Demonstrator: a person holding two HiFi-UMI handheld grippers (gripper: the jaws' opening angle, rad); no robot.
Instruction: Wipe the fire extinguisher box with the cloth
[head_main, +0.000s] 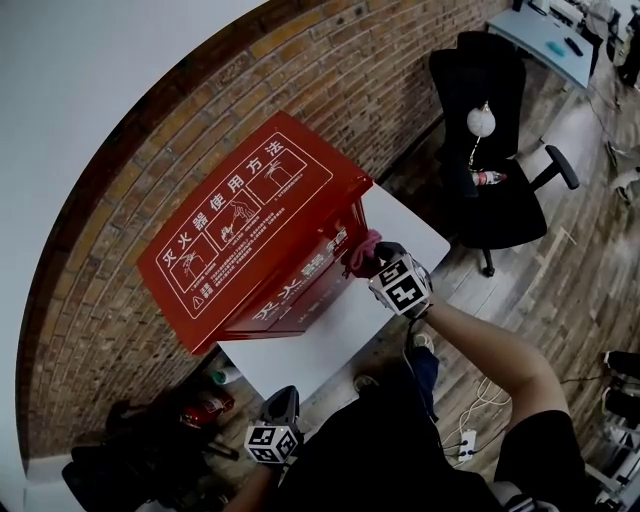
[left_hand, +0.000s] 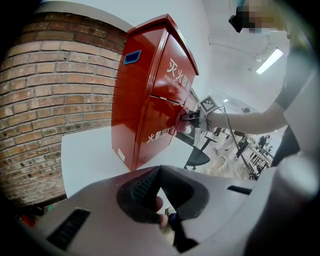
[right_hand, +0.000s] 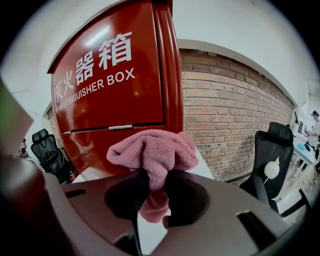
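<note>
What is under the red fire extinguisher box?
A white table; the fire extinguisher box stands on it. Bare tabletop shows in front, where the right tool holds a pink cloth. The patch beneath the box is covered.

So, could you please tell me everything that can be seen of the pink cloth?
The cloth is dusty pink with a fine looped, towel-like texture, probably microfibre. It is crumpled into a soft bunch, not spread flat. The right gripper is shut on its middle: the bunch swells above the jaws and a short tail hangs below them. It is held at the lower front of the red fire extinguisher box, near a corner, and seems to touch it.
</note>
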